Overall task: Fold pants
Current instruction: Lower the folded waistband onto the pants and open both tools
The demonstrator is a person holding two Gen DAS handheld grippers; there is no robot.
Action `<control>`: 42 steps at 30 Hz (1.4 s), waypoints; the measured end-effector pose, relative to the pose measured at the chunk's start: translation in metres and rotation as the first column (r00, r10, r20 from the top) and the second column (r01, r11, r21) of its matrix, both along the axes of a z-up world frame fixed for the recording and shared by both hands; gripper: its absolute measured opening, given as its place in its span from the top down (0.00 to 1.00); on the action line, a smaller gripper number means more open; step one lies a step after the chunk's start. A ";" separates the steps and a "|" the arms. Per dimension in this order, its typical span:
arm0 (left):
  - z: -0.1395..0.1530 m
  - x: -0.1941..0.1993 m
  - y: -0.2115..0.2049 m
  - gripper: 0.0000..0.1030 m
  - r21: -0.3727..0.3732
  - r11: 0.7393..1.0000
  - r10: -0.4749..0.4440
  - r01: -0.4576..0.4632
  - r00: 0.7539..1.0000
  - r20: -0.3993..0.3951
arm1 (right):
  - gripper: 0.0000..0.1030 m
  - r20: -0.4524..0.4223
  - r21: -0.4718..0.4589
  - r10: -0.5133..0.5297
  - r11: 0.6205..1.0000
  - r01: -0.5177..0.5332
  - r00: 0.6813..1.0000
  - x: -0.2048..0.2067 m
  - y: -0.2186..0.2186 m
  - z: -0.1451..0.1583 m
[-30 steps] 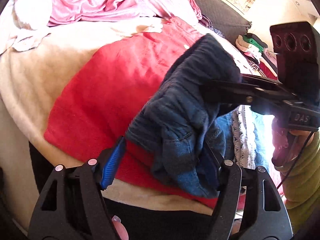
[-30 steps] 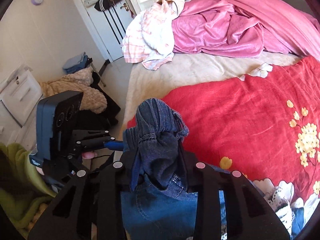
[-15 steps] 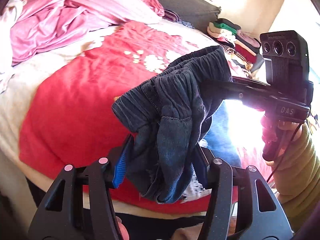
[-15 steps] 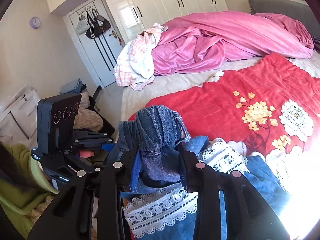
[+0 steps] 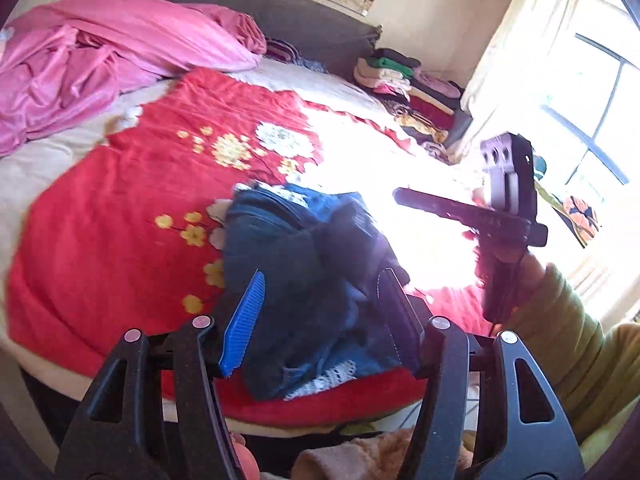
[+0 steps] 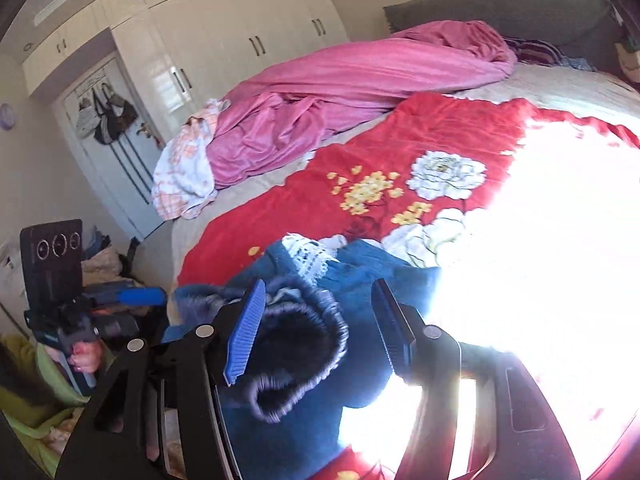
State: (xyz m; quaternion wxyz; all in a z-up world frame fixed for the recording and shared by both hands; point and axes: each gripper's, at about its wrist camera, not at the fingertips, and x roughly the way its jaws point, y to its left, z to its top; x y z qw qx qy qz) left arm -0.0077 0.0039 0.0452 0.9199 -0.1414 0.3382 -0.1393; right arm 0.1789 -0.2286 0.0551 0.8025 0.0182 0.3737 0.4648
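Pants [image 5: 296, 280] bunched, far edge seemingly glare-lost

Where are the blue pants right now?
The blue pants lie bunched on the red flowered blanket near the bed's front edge, between the open fingers of both the left gripper and the right gripper.

pants [image 5: 296, 280]: dark blue denim, white lace trim
blanket [image 5: 120, 208]: bright red, yellow blossoms, large white flowers
duvet [image 6: 340, 92]: pink, upper middle of the frame
bed sheet [image 5: 24, 172]: cream
checked cloth [image 6: 180, 172]: white with pink-orange checks
wardrobe [image 6: 240, 32]: glossy white, dark handles
headboard [image 5: 280, 12]: dark grey
left gripper [image 5: 320, 308]: black, one blue ribbed pad
sleeve [image 5: 568, 344]: olive green
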 end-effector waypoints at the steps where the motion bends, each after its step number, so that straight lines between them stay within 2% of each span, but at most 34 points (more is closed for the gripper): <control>1: 0.001 -0.001 0.007 0.48 0.015 0.999 0.036 -0.037 0.999 0.002 | 0.41 0.008 -0.012 -0.014 1.000 0.014 1.000 -0.003 -0.004 0.000; 3: -0.002 0.006 0.017 0.48 0.051 0.993 0.107 -0.106 0.994 -0.024 | 0.40 0.026 -0.030 -0.014 0.999 0.015 1.000 -0.011 -0.004 0.002; 5: -0.010 0.018 0.021 0.48 0.056 0.990 0.134 -0.131 0.989 -0.062 | 0.38 0.039 -0.039 0.009 0.999 -0.008 0.999 -0.022 0.006 0.006; 8: -0.025 0.027 0.012 0.48 0.075 0.991 0.118 -0.110 0.986 -0.114 | 0.32 0.083 -0.044 0.069 0.997 -0.066 0.994 -0.040 0.026 0.016; 10: -0.035 0.031 0.003 0.48 0.101 0.992 0.095 -0.082 0.986 -0.135 | 0.28 0.117 -0.083 0.107 0.992 -0.098 0.987 -0.051 0.044 0.018; 13: -0.050 0.033 -0.012 0.48 0.151 0.987 0.072 -0.046 0.983 -0.171 | 0.28 0.191 -0.248 0.143 0.964 -0.093 0.971 -0.065 0.065 0.003; 16: -0.061 0.032 -0.021 0.48 0.204 0.979 0.063 -0.024 0.980 -0.187 | 0.28 0.202 -0.438 0.131 0.899 -0.030 0.971 -0.069 0.066 -0.032; 17: -0.063 0.032 -0.023 0.48 0.217 0.976 0.056 -0.014 0.980 -0.189 | 0.28 0.182 -0.446 0.114 0.895 -0.022 0.977 -0.069 0.061 -0.040; 21: -0.068 0.033 -0.029 0.47 0.225 0.974 0.044 0.004 0.978 -0.206 | 0.27 0.089 -0.360 0.021 0.933 0.012 0.996 -0.066 0.036 -0.055; 26: -0.068 0.031 -0.031 0.47 0.234 0.972 0.049 0.001 0.976 -0.210 | 0.24 0.051 -0.341 0.006 0.940 0.012 0.999 -0.073 0.026 -0.050; 31: -0.070 0.031 -0.035 0.47 0.250 0.968 0.052 0.003 0.975 -0.216 | 0.24 0.140 -0.207 0.017 0.978 0.013 0.990 -0.065 0.026 0.008; 33: -0.070 0.031 -0.036 0.47 0.253 0.967 0.053 0.003 0.975 -0.216 | 0.24 0.171 -0.221 0.046 0.975 -0.008 0.984 -0.052 0.041 0.020; 35: -0.069 0.030 -0.036 0.47 0.254 0.967 0.053 0.003 0.975 -0.215 | 0.24 0.179 -0.273 0.085 0.961 -0.033 0.980 -0.035 0.063 0.019; 36: -0.070 0.029 -0.036 0.47 0.254 0.967 0.052 0.004 0.975 -0.214 | 0.31 0.164 -0.294 0.105 0.954 -0.053 0.981 -0.026 0.074 0.016; 37: -0.070 0.029 -0.036 0.47 0.255 0.967 0.051 0.005 0.975 -0.214 | 0.44 0.138 -0.304 0.128 0.949 -0.081 0.982 -0.017 0.084 0.012; 39: -0.071 0.029 -0.036 0.47 0.254 0.967 0.048 0.008 0.975 -0.215 | 0.55 0.076 -0.320 0.162 0.938 -0.130 0.984 -0.001 0.102 0.002; 42: -0.071 0.029 -0.035 0.47 0.245 0.969 0.043 0.012 0.976 -0.215 | 0.56 0.021 -0.359 0.202 0.915 -0.181 0.979 0.011 0.123 -0.014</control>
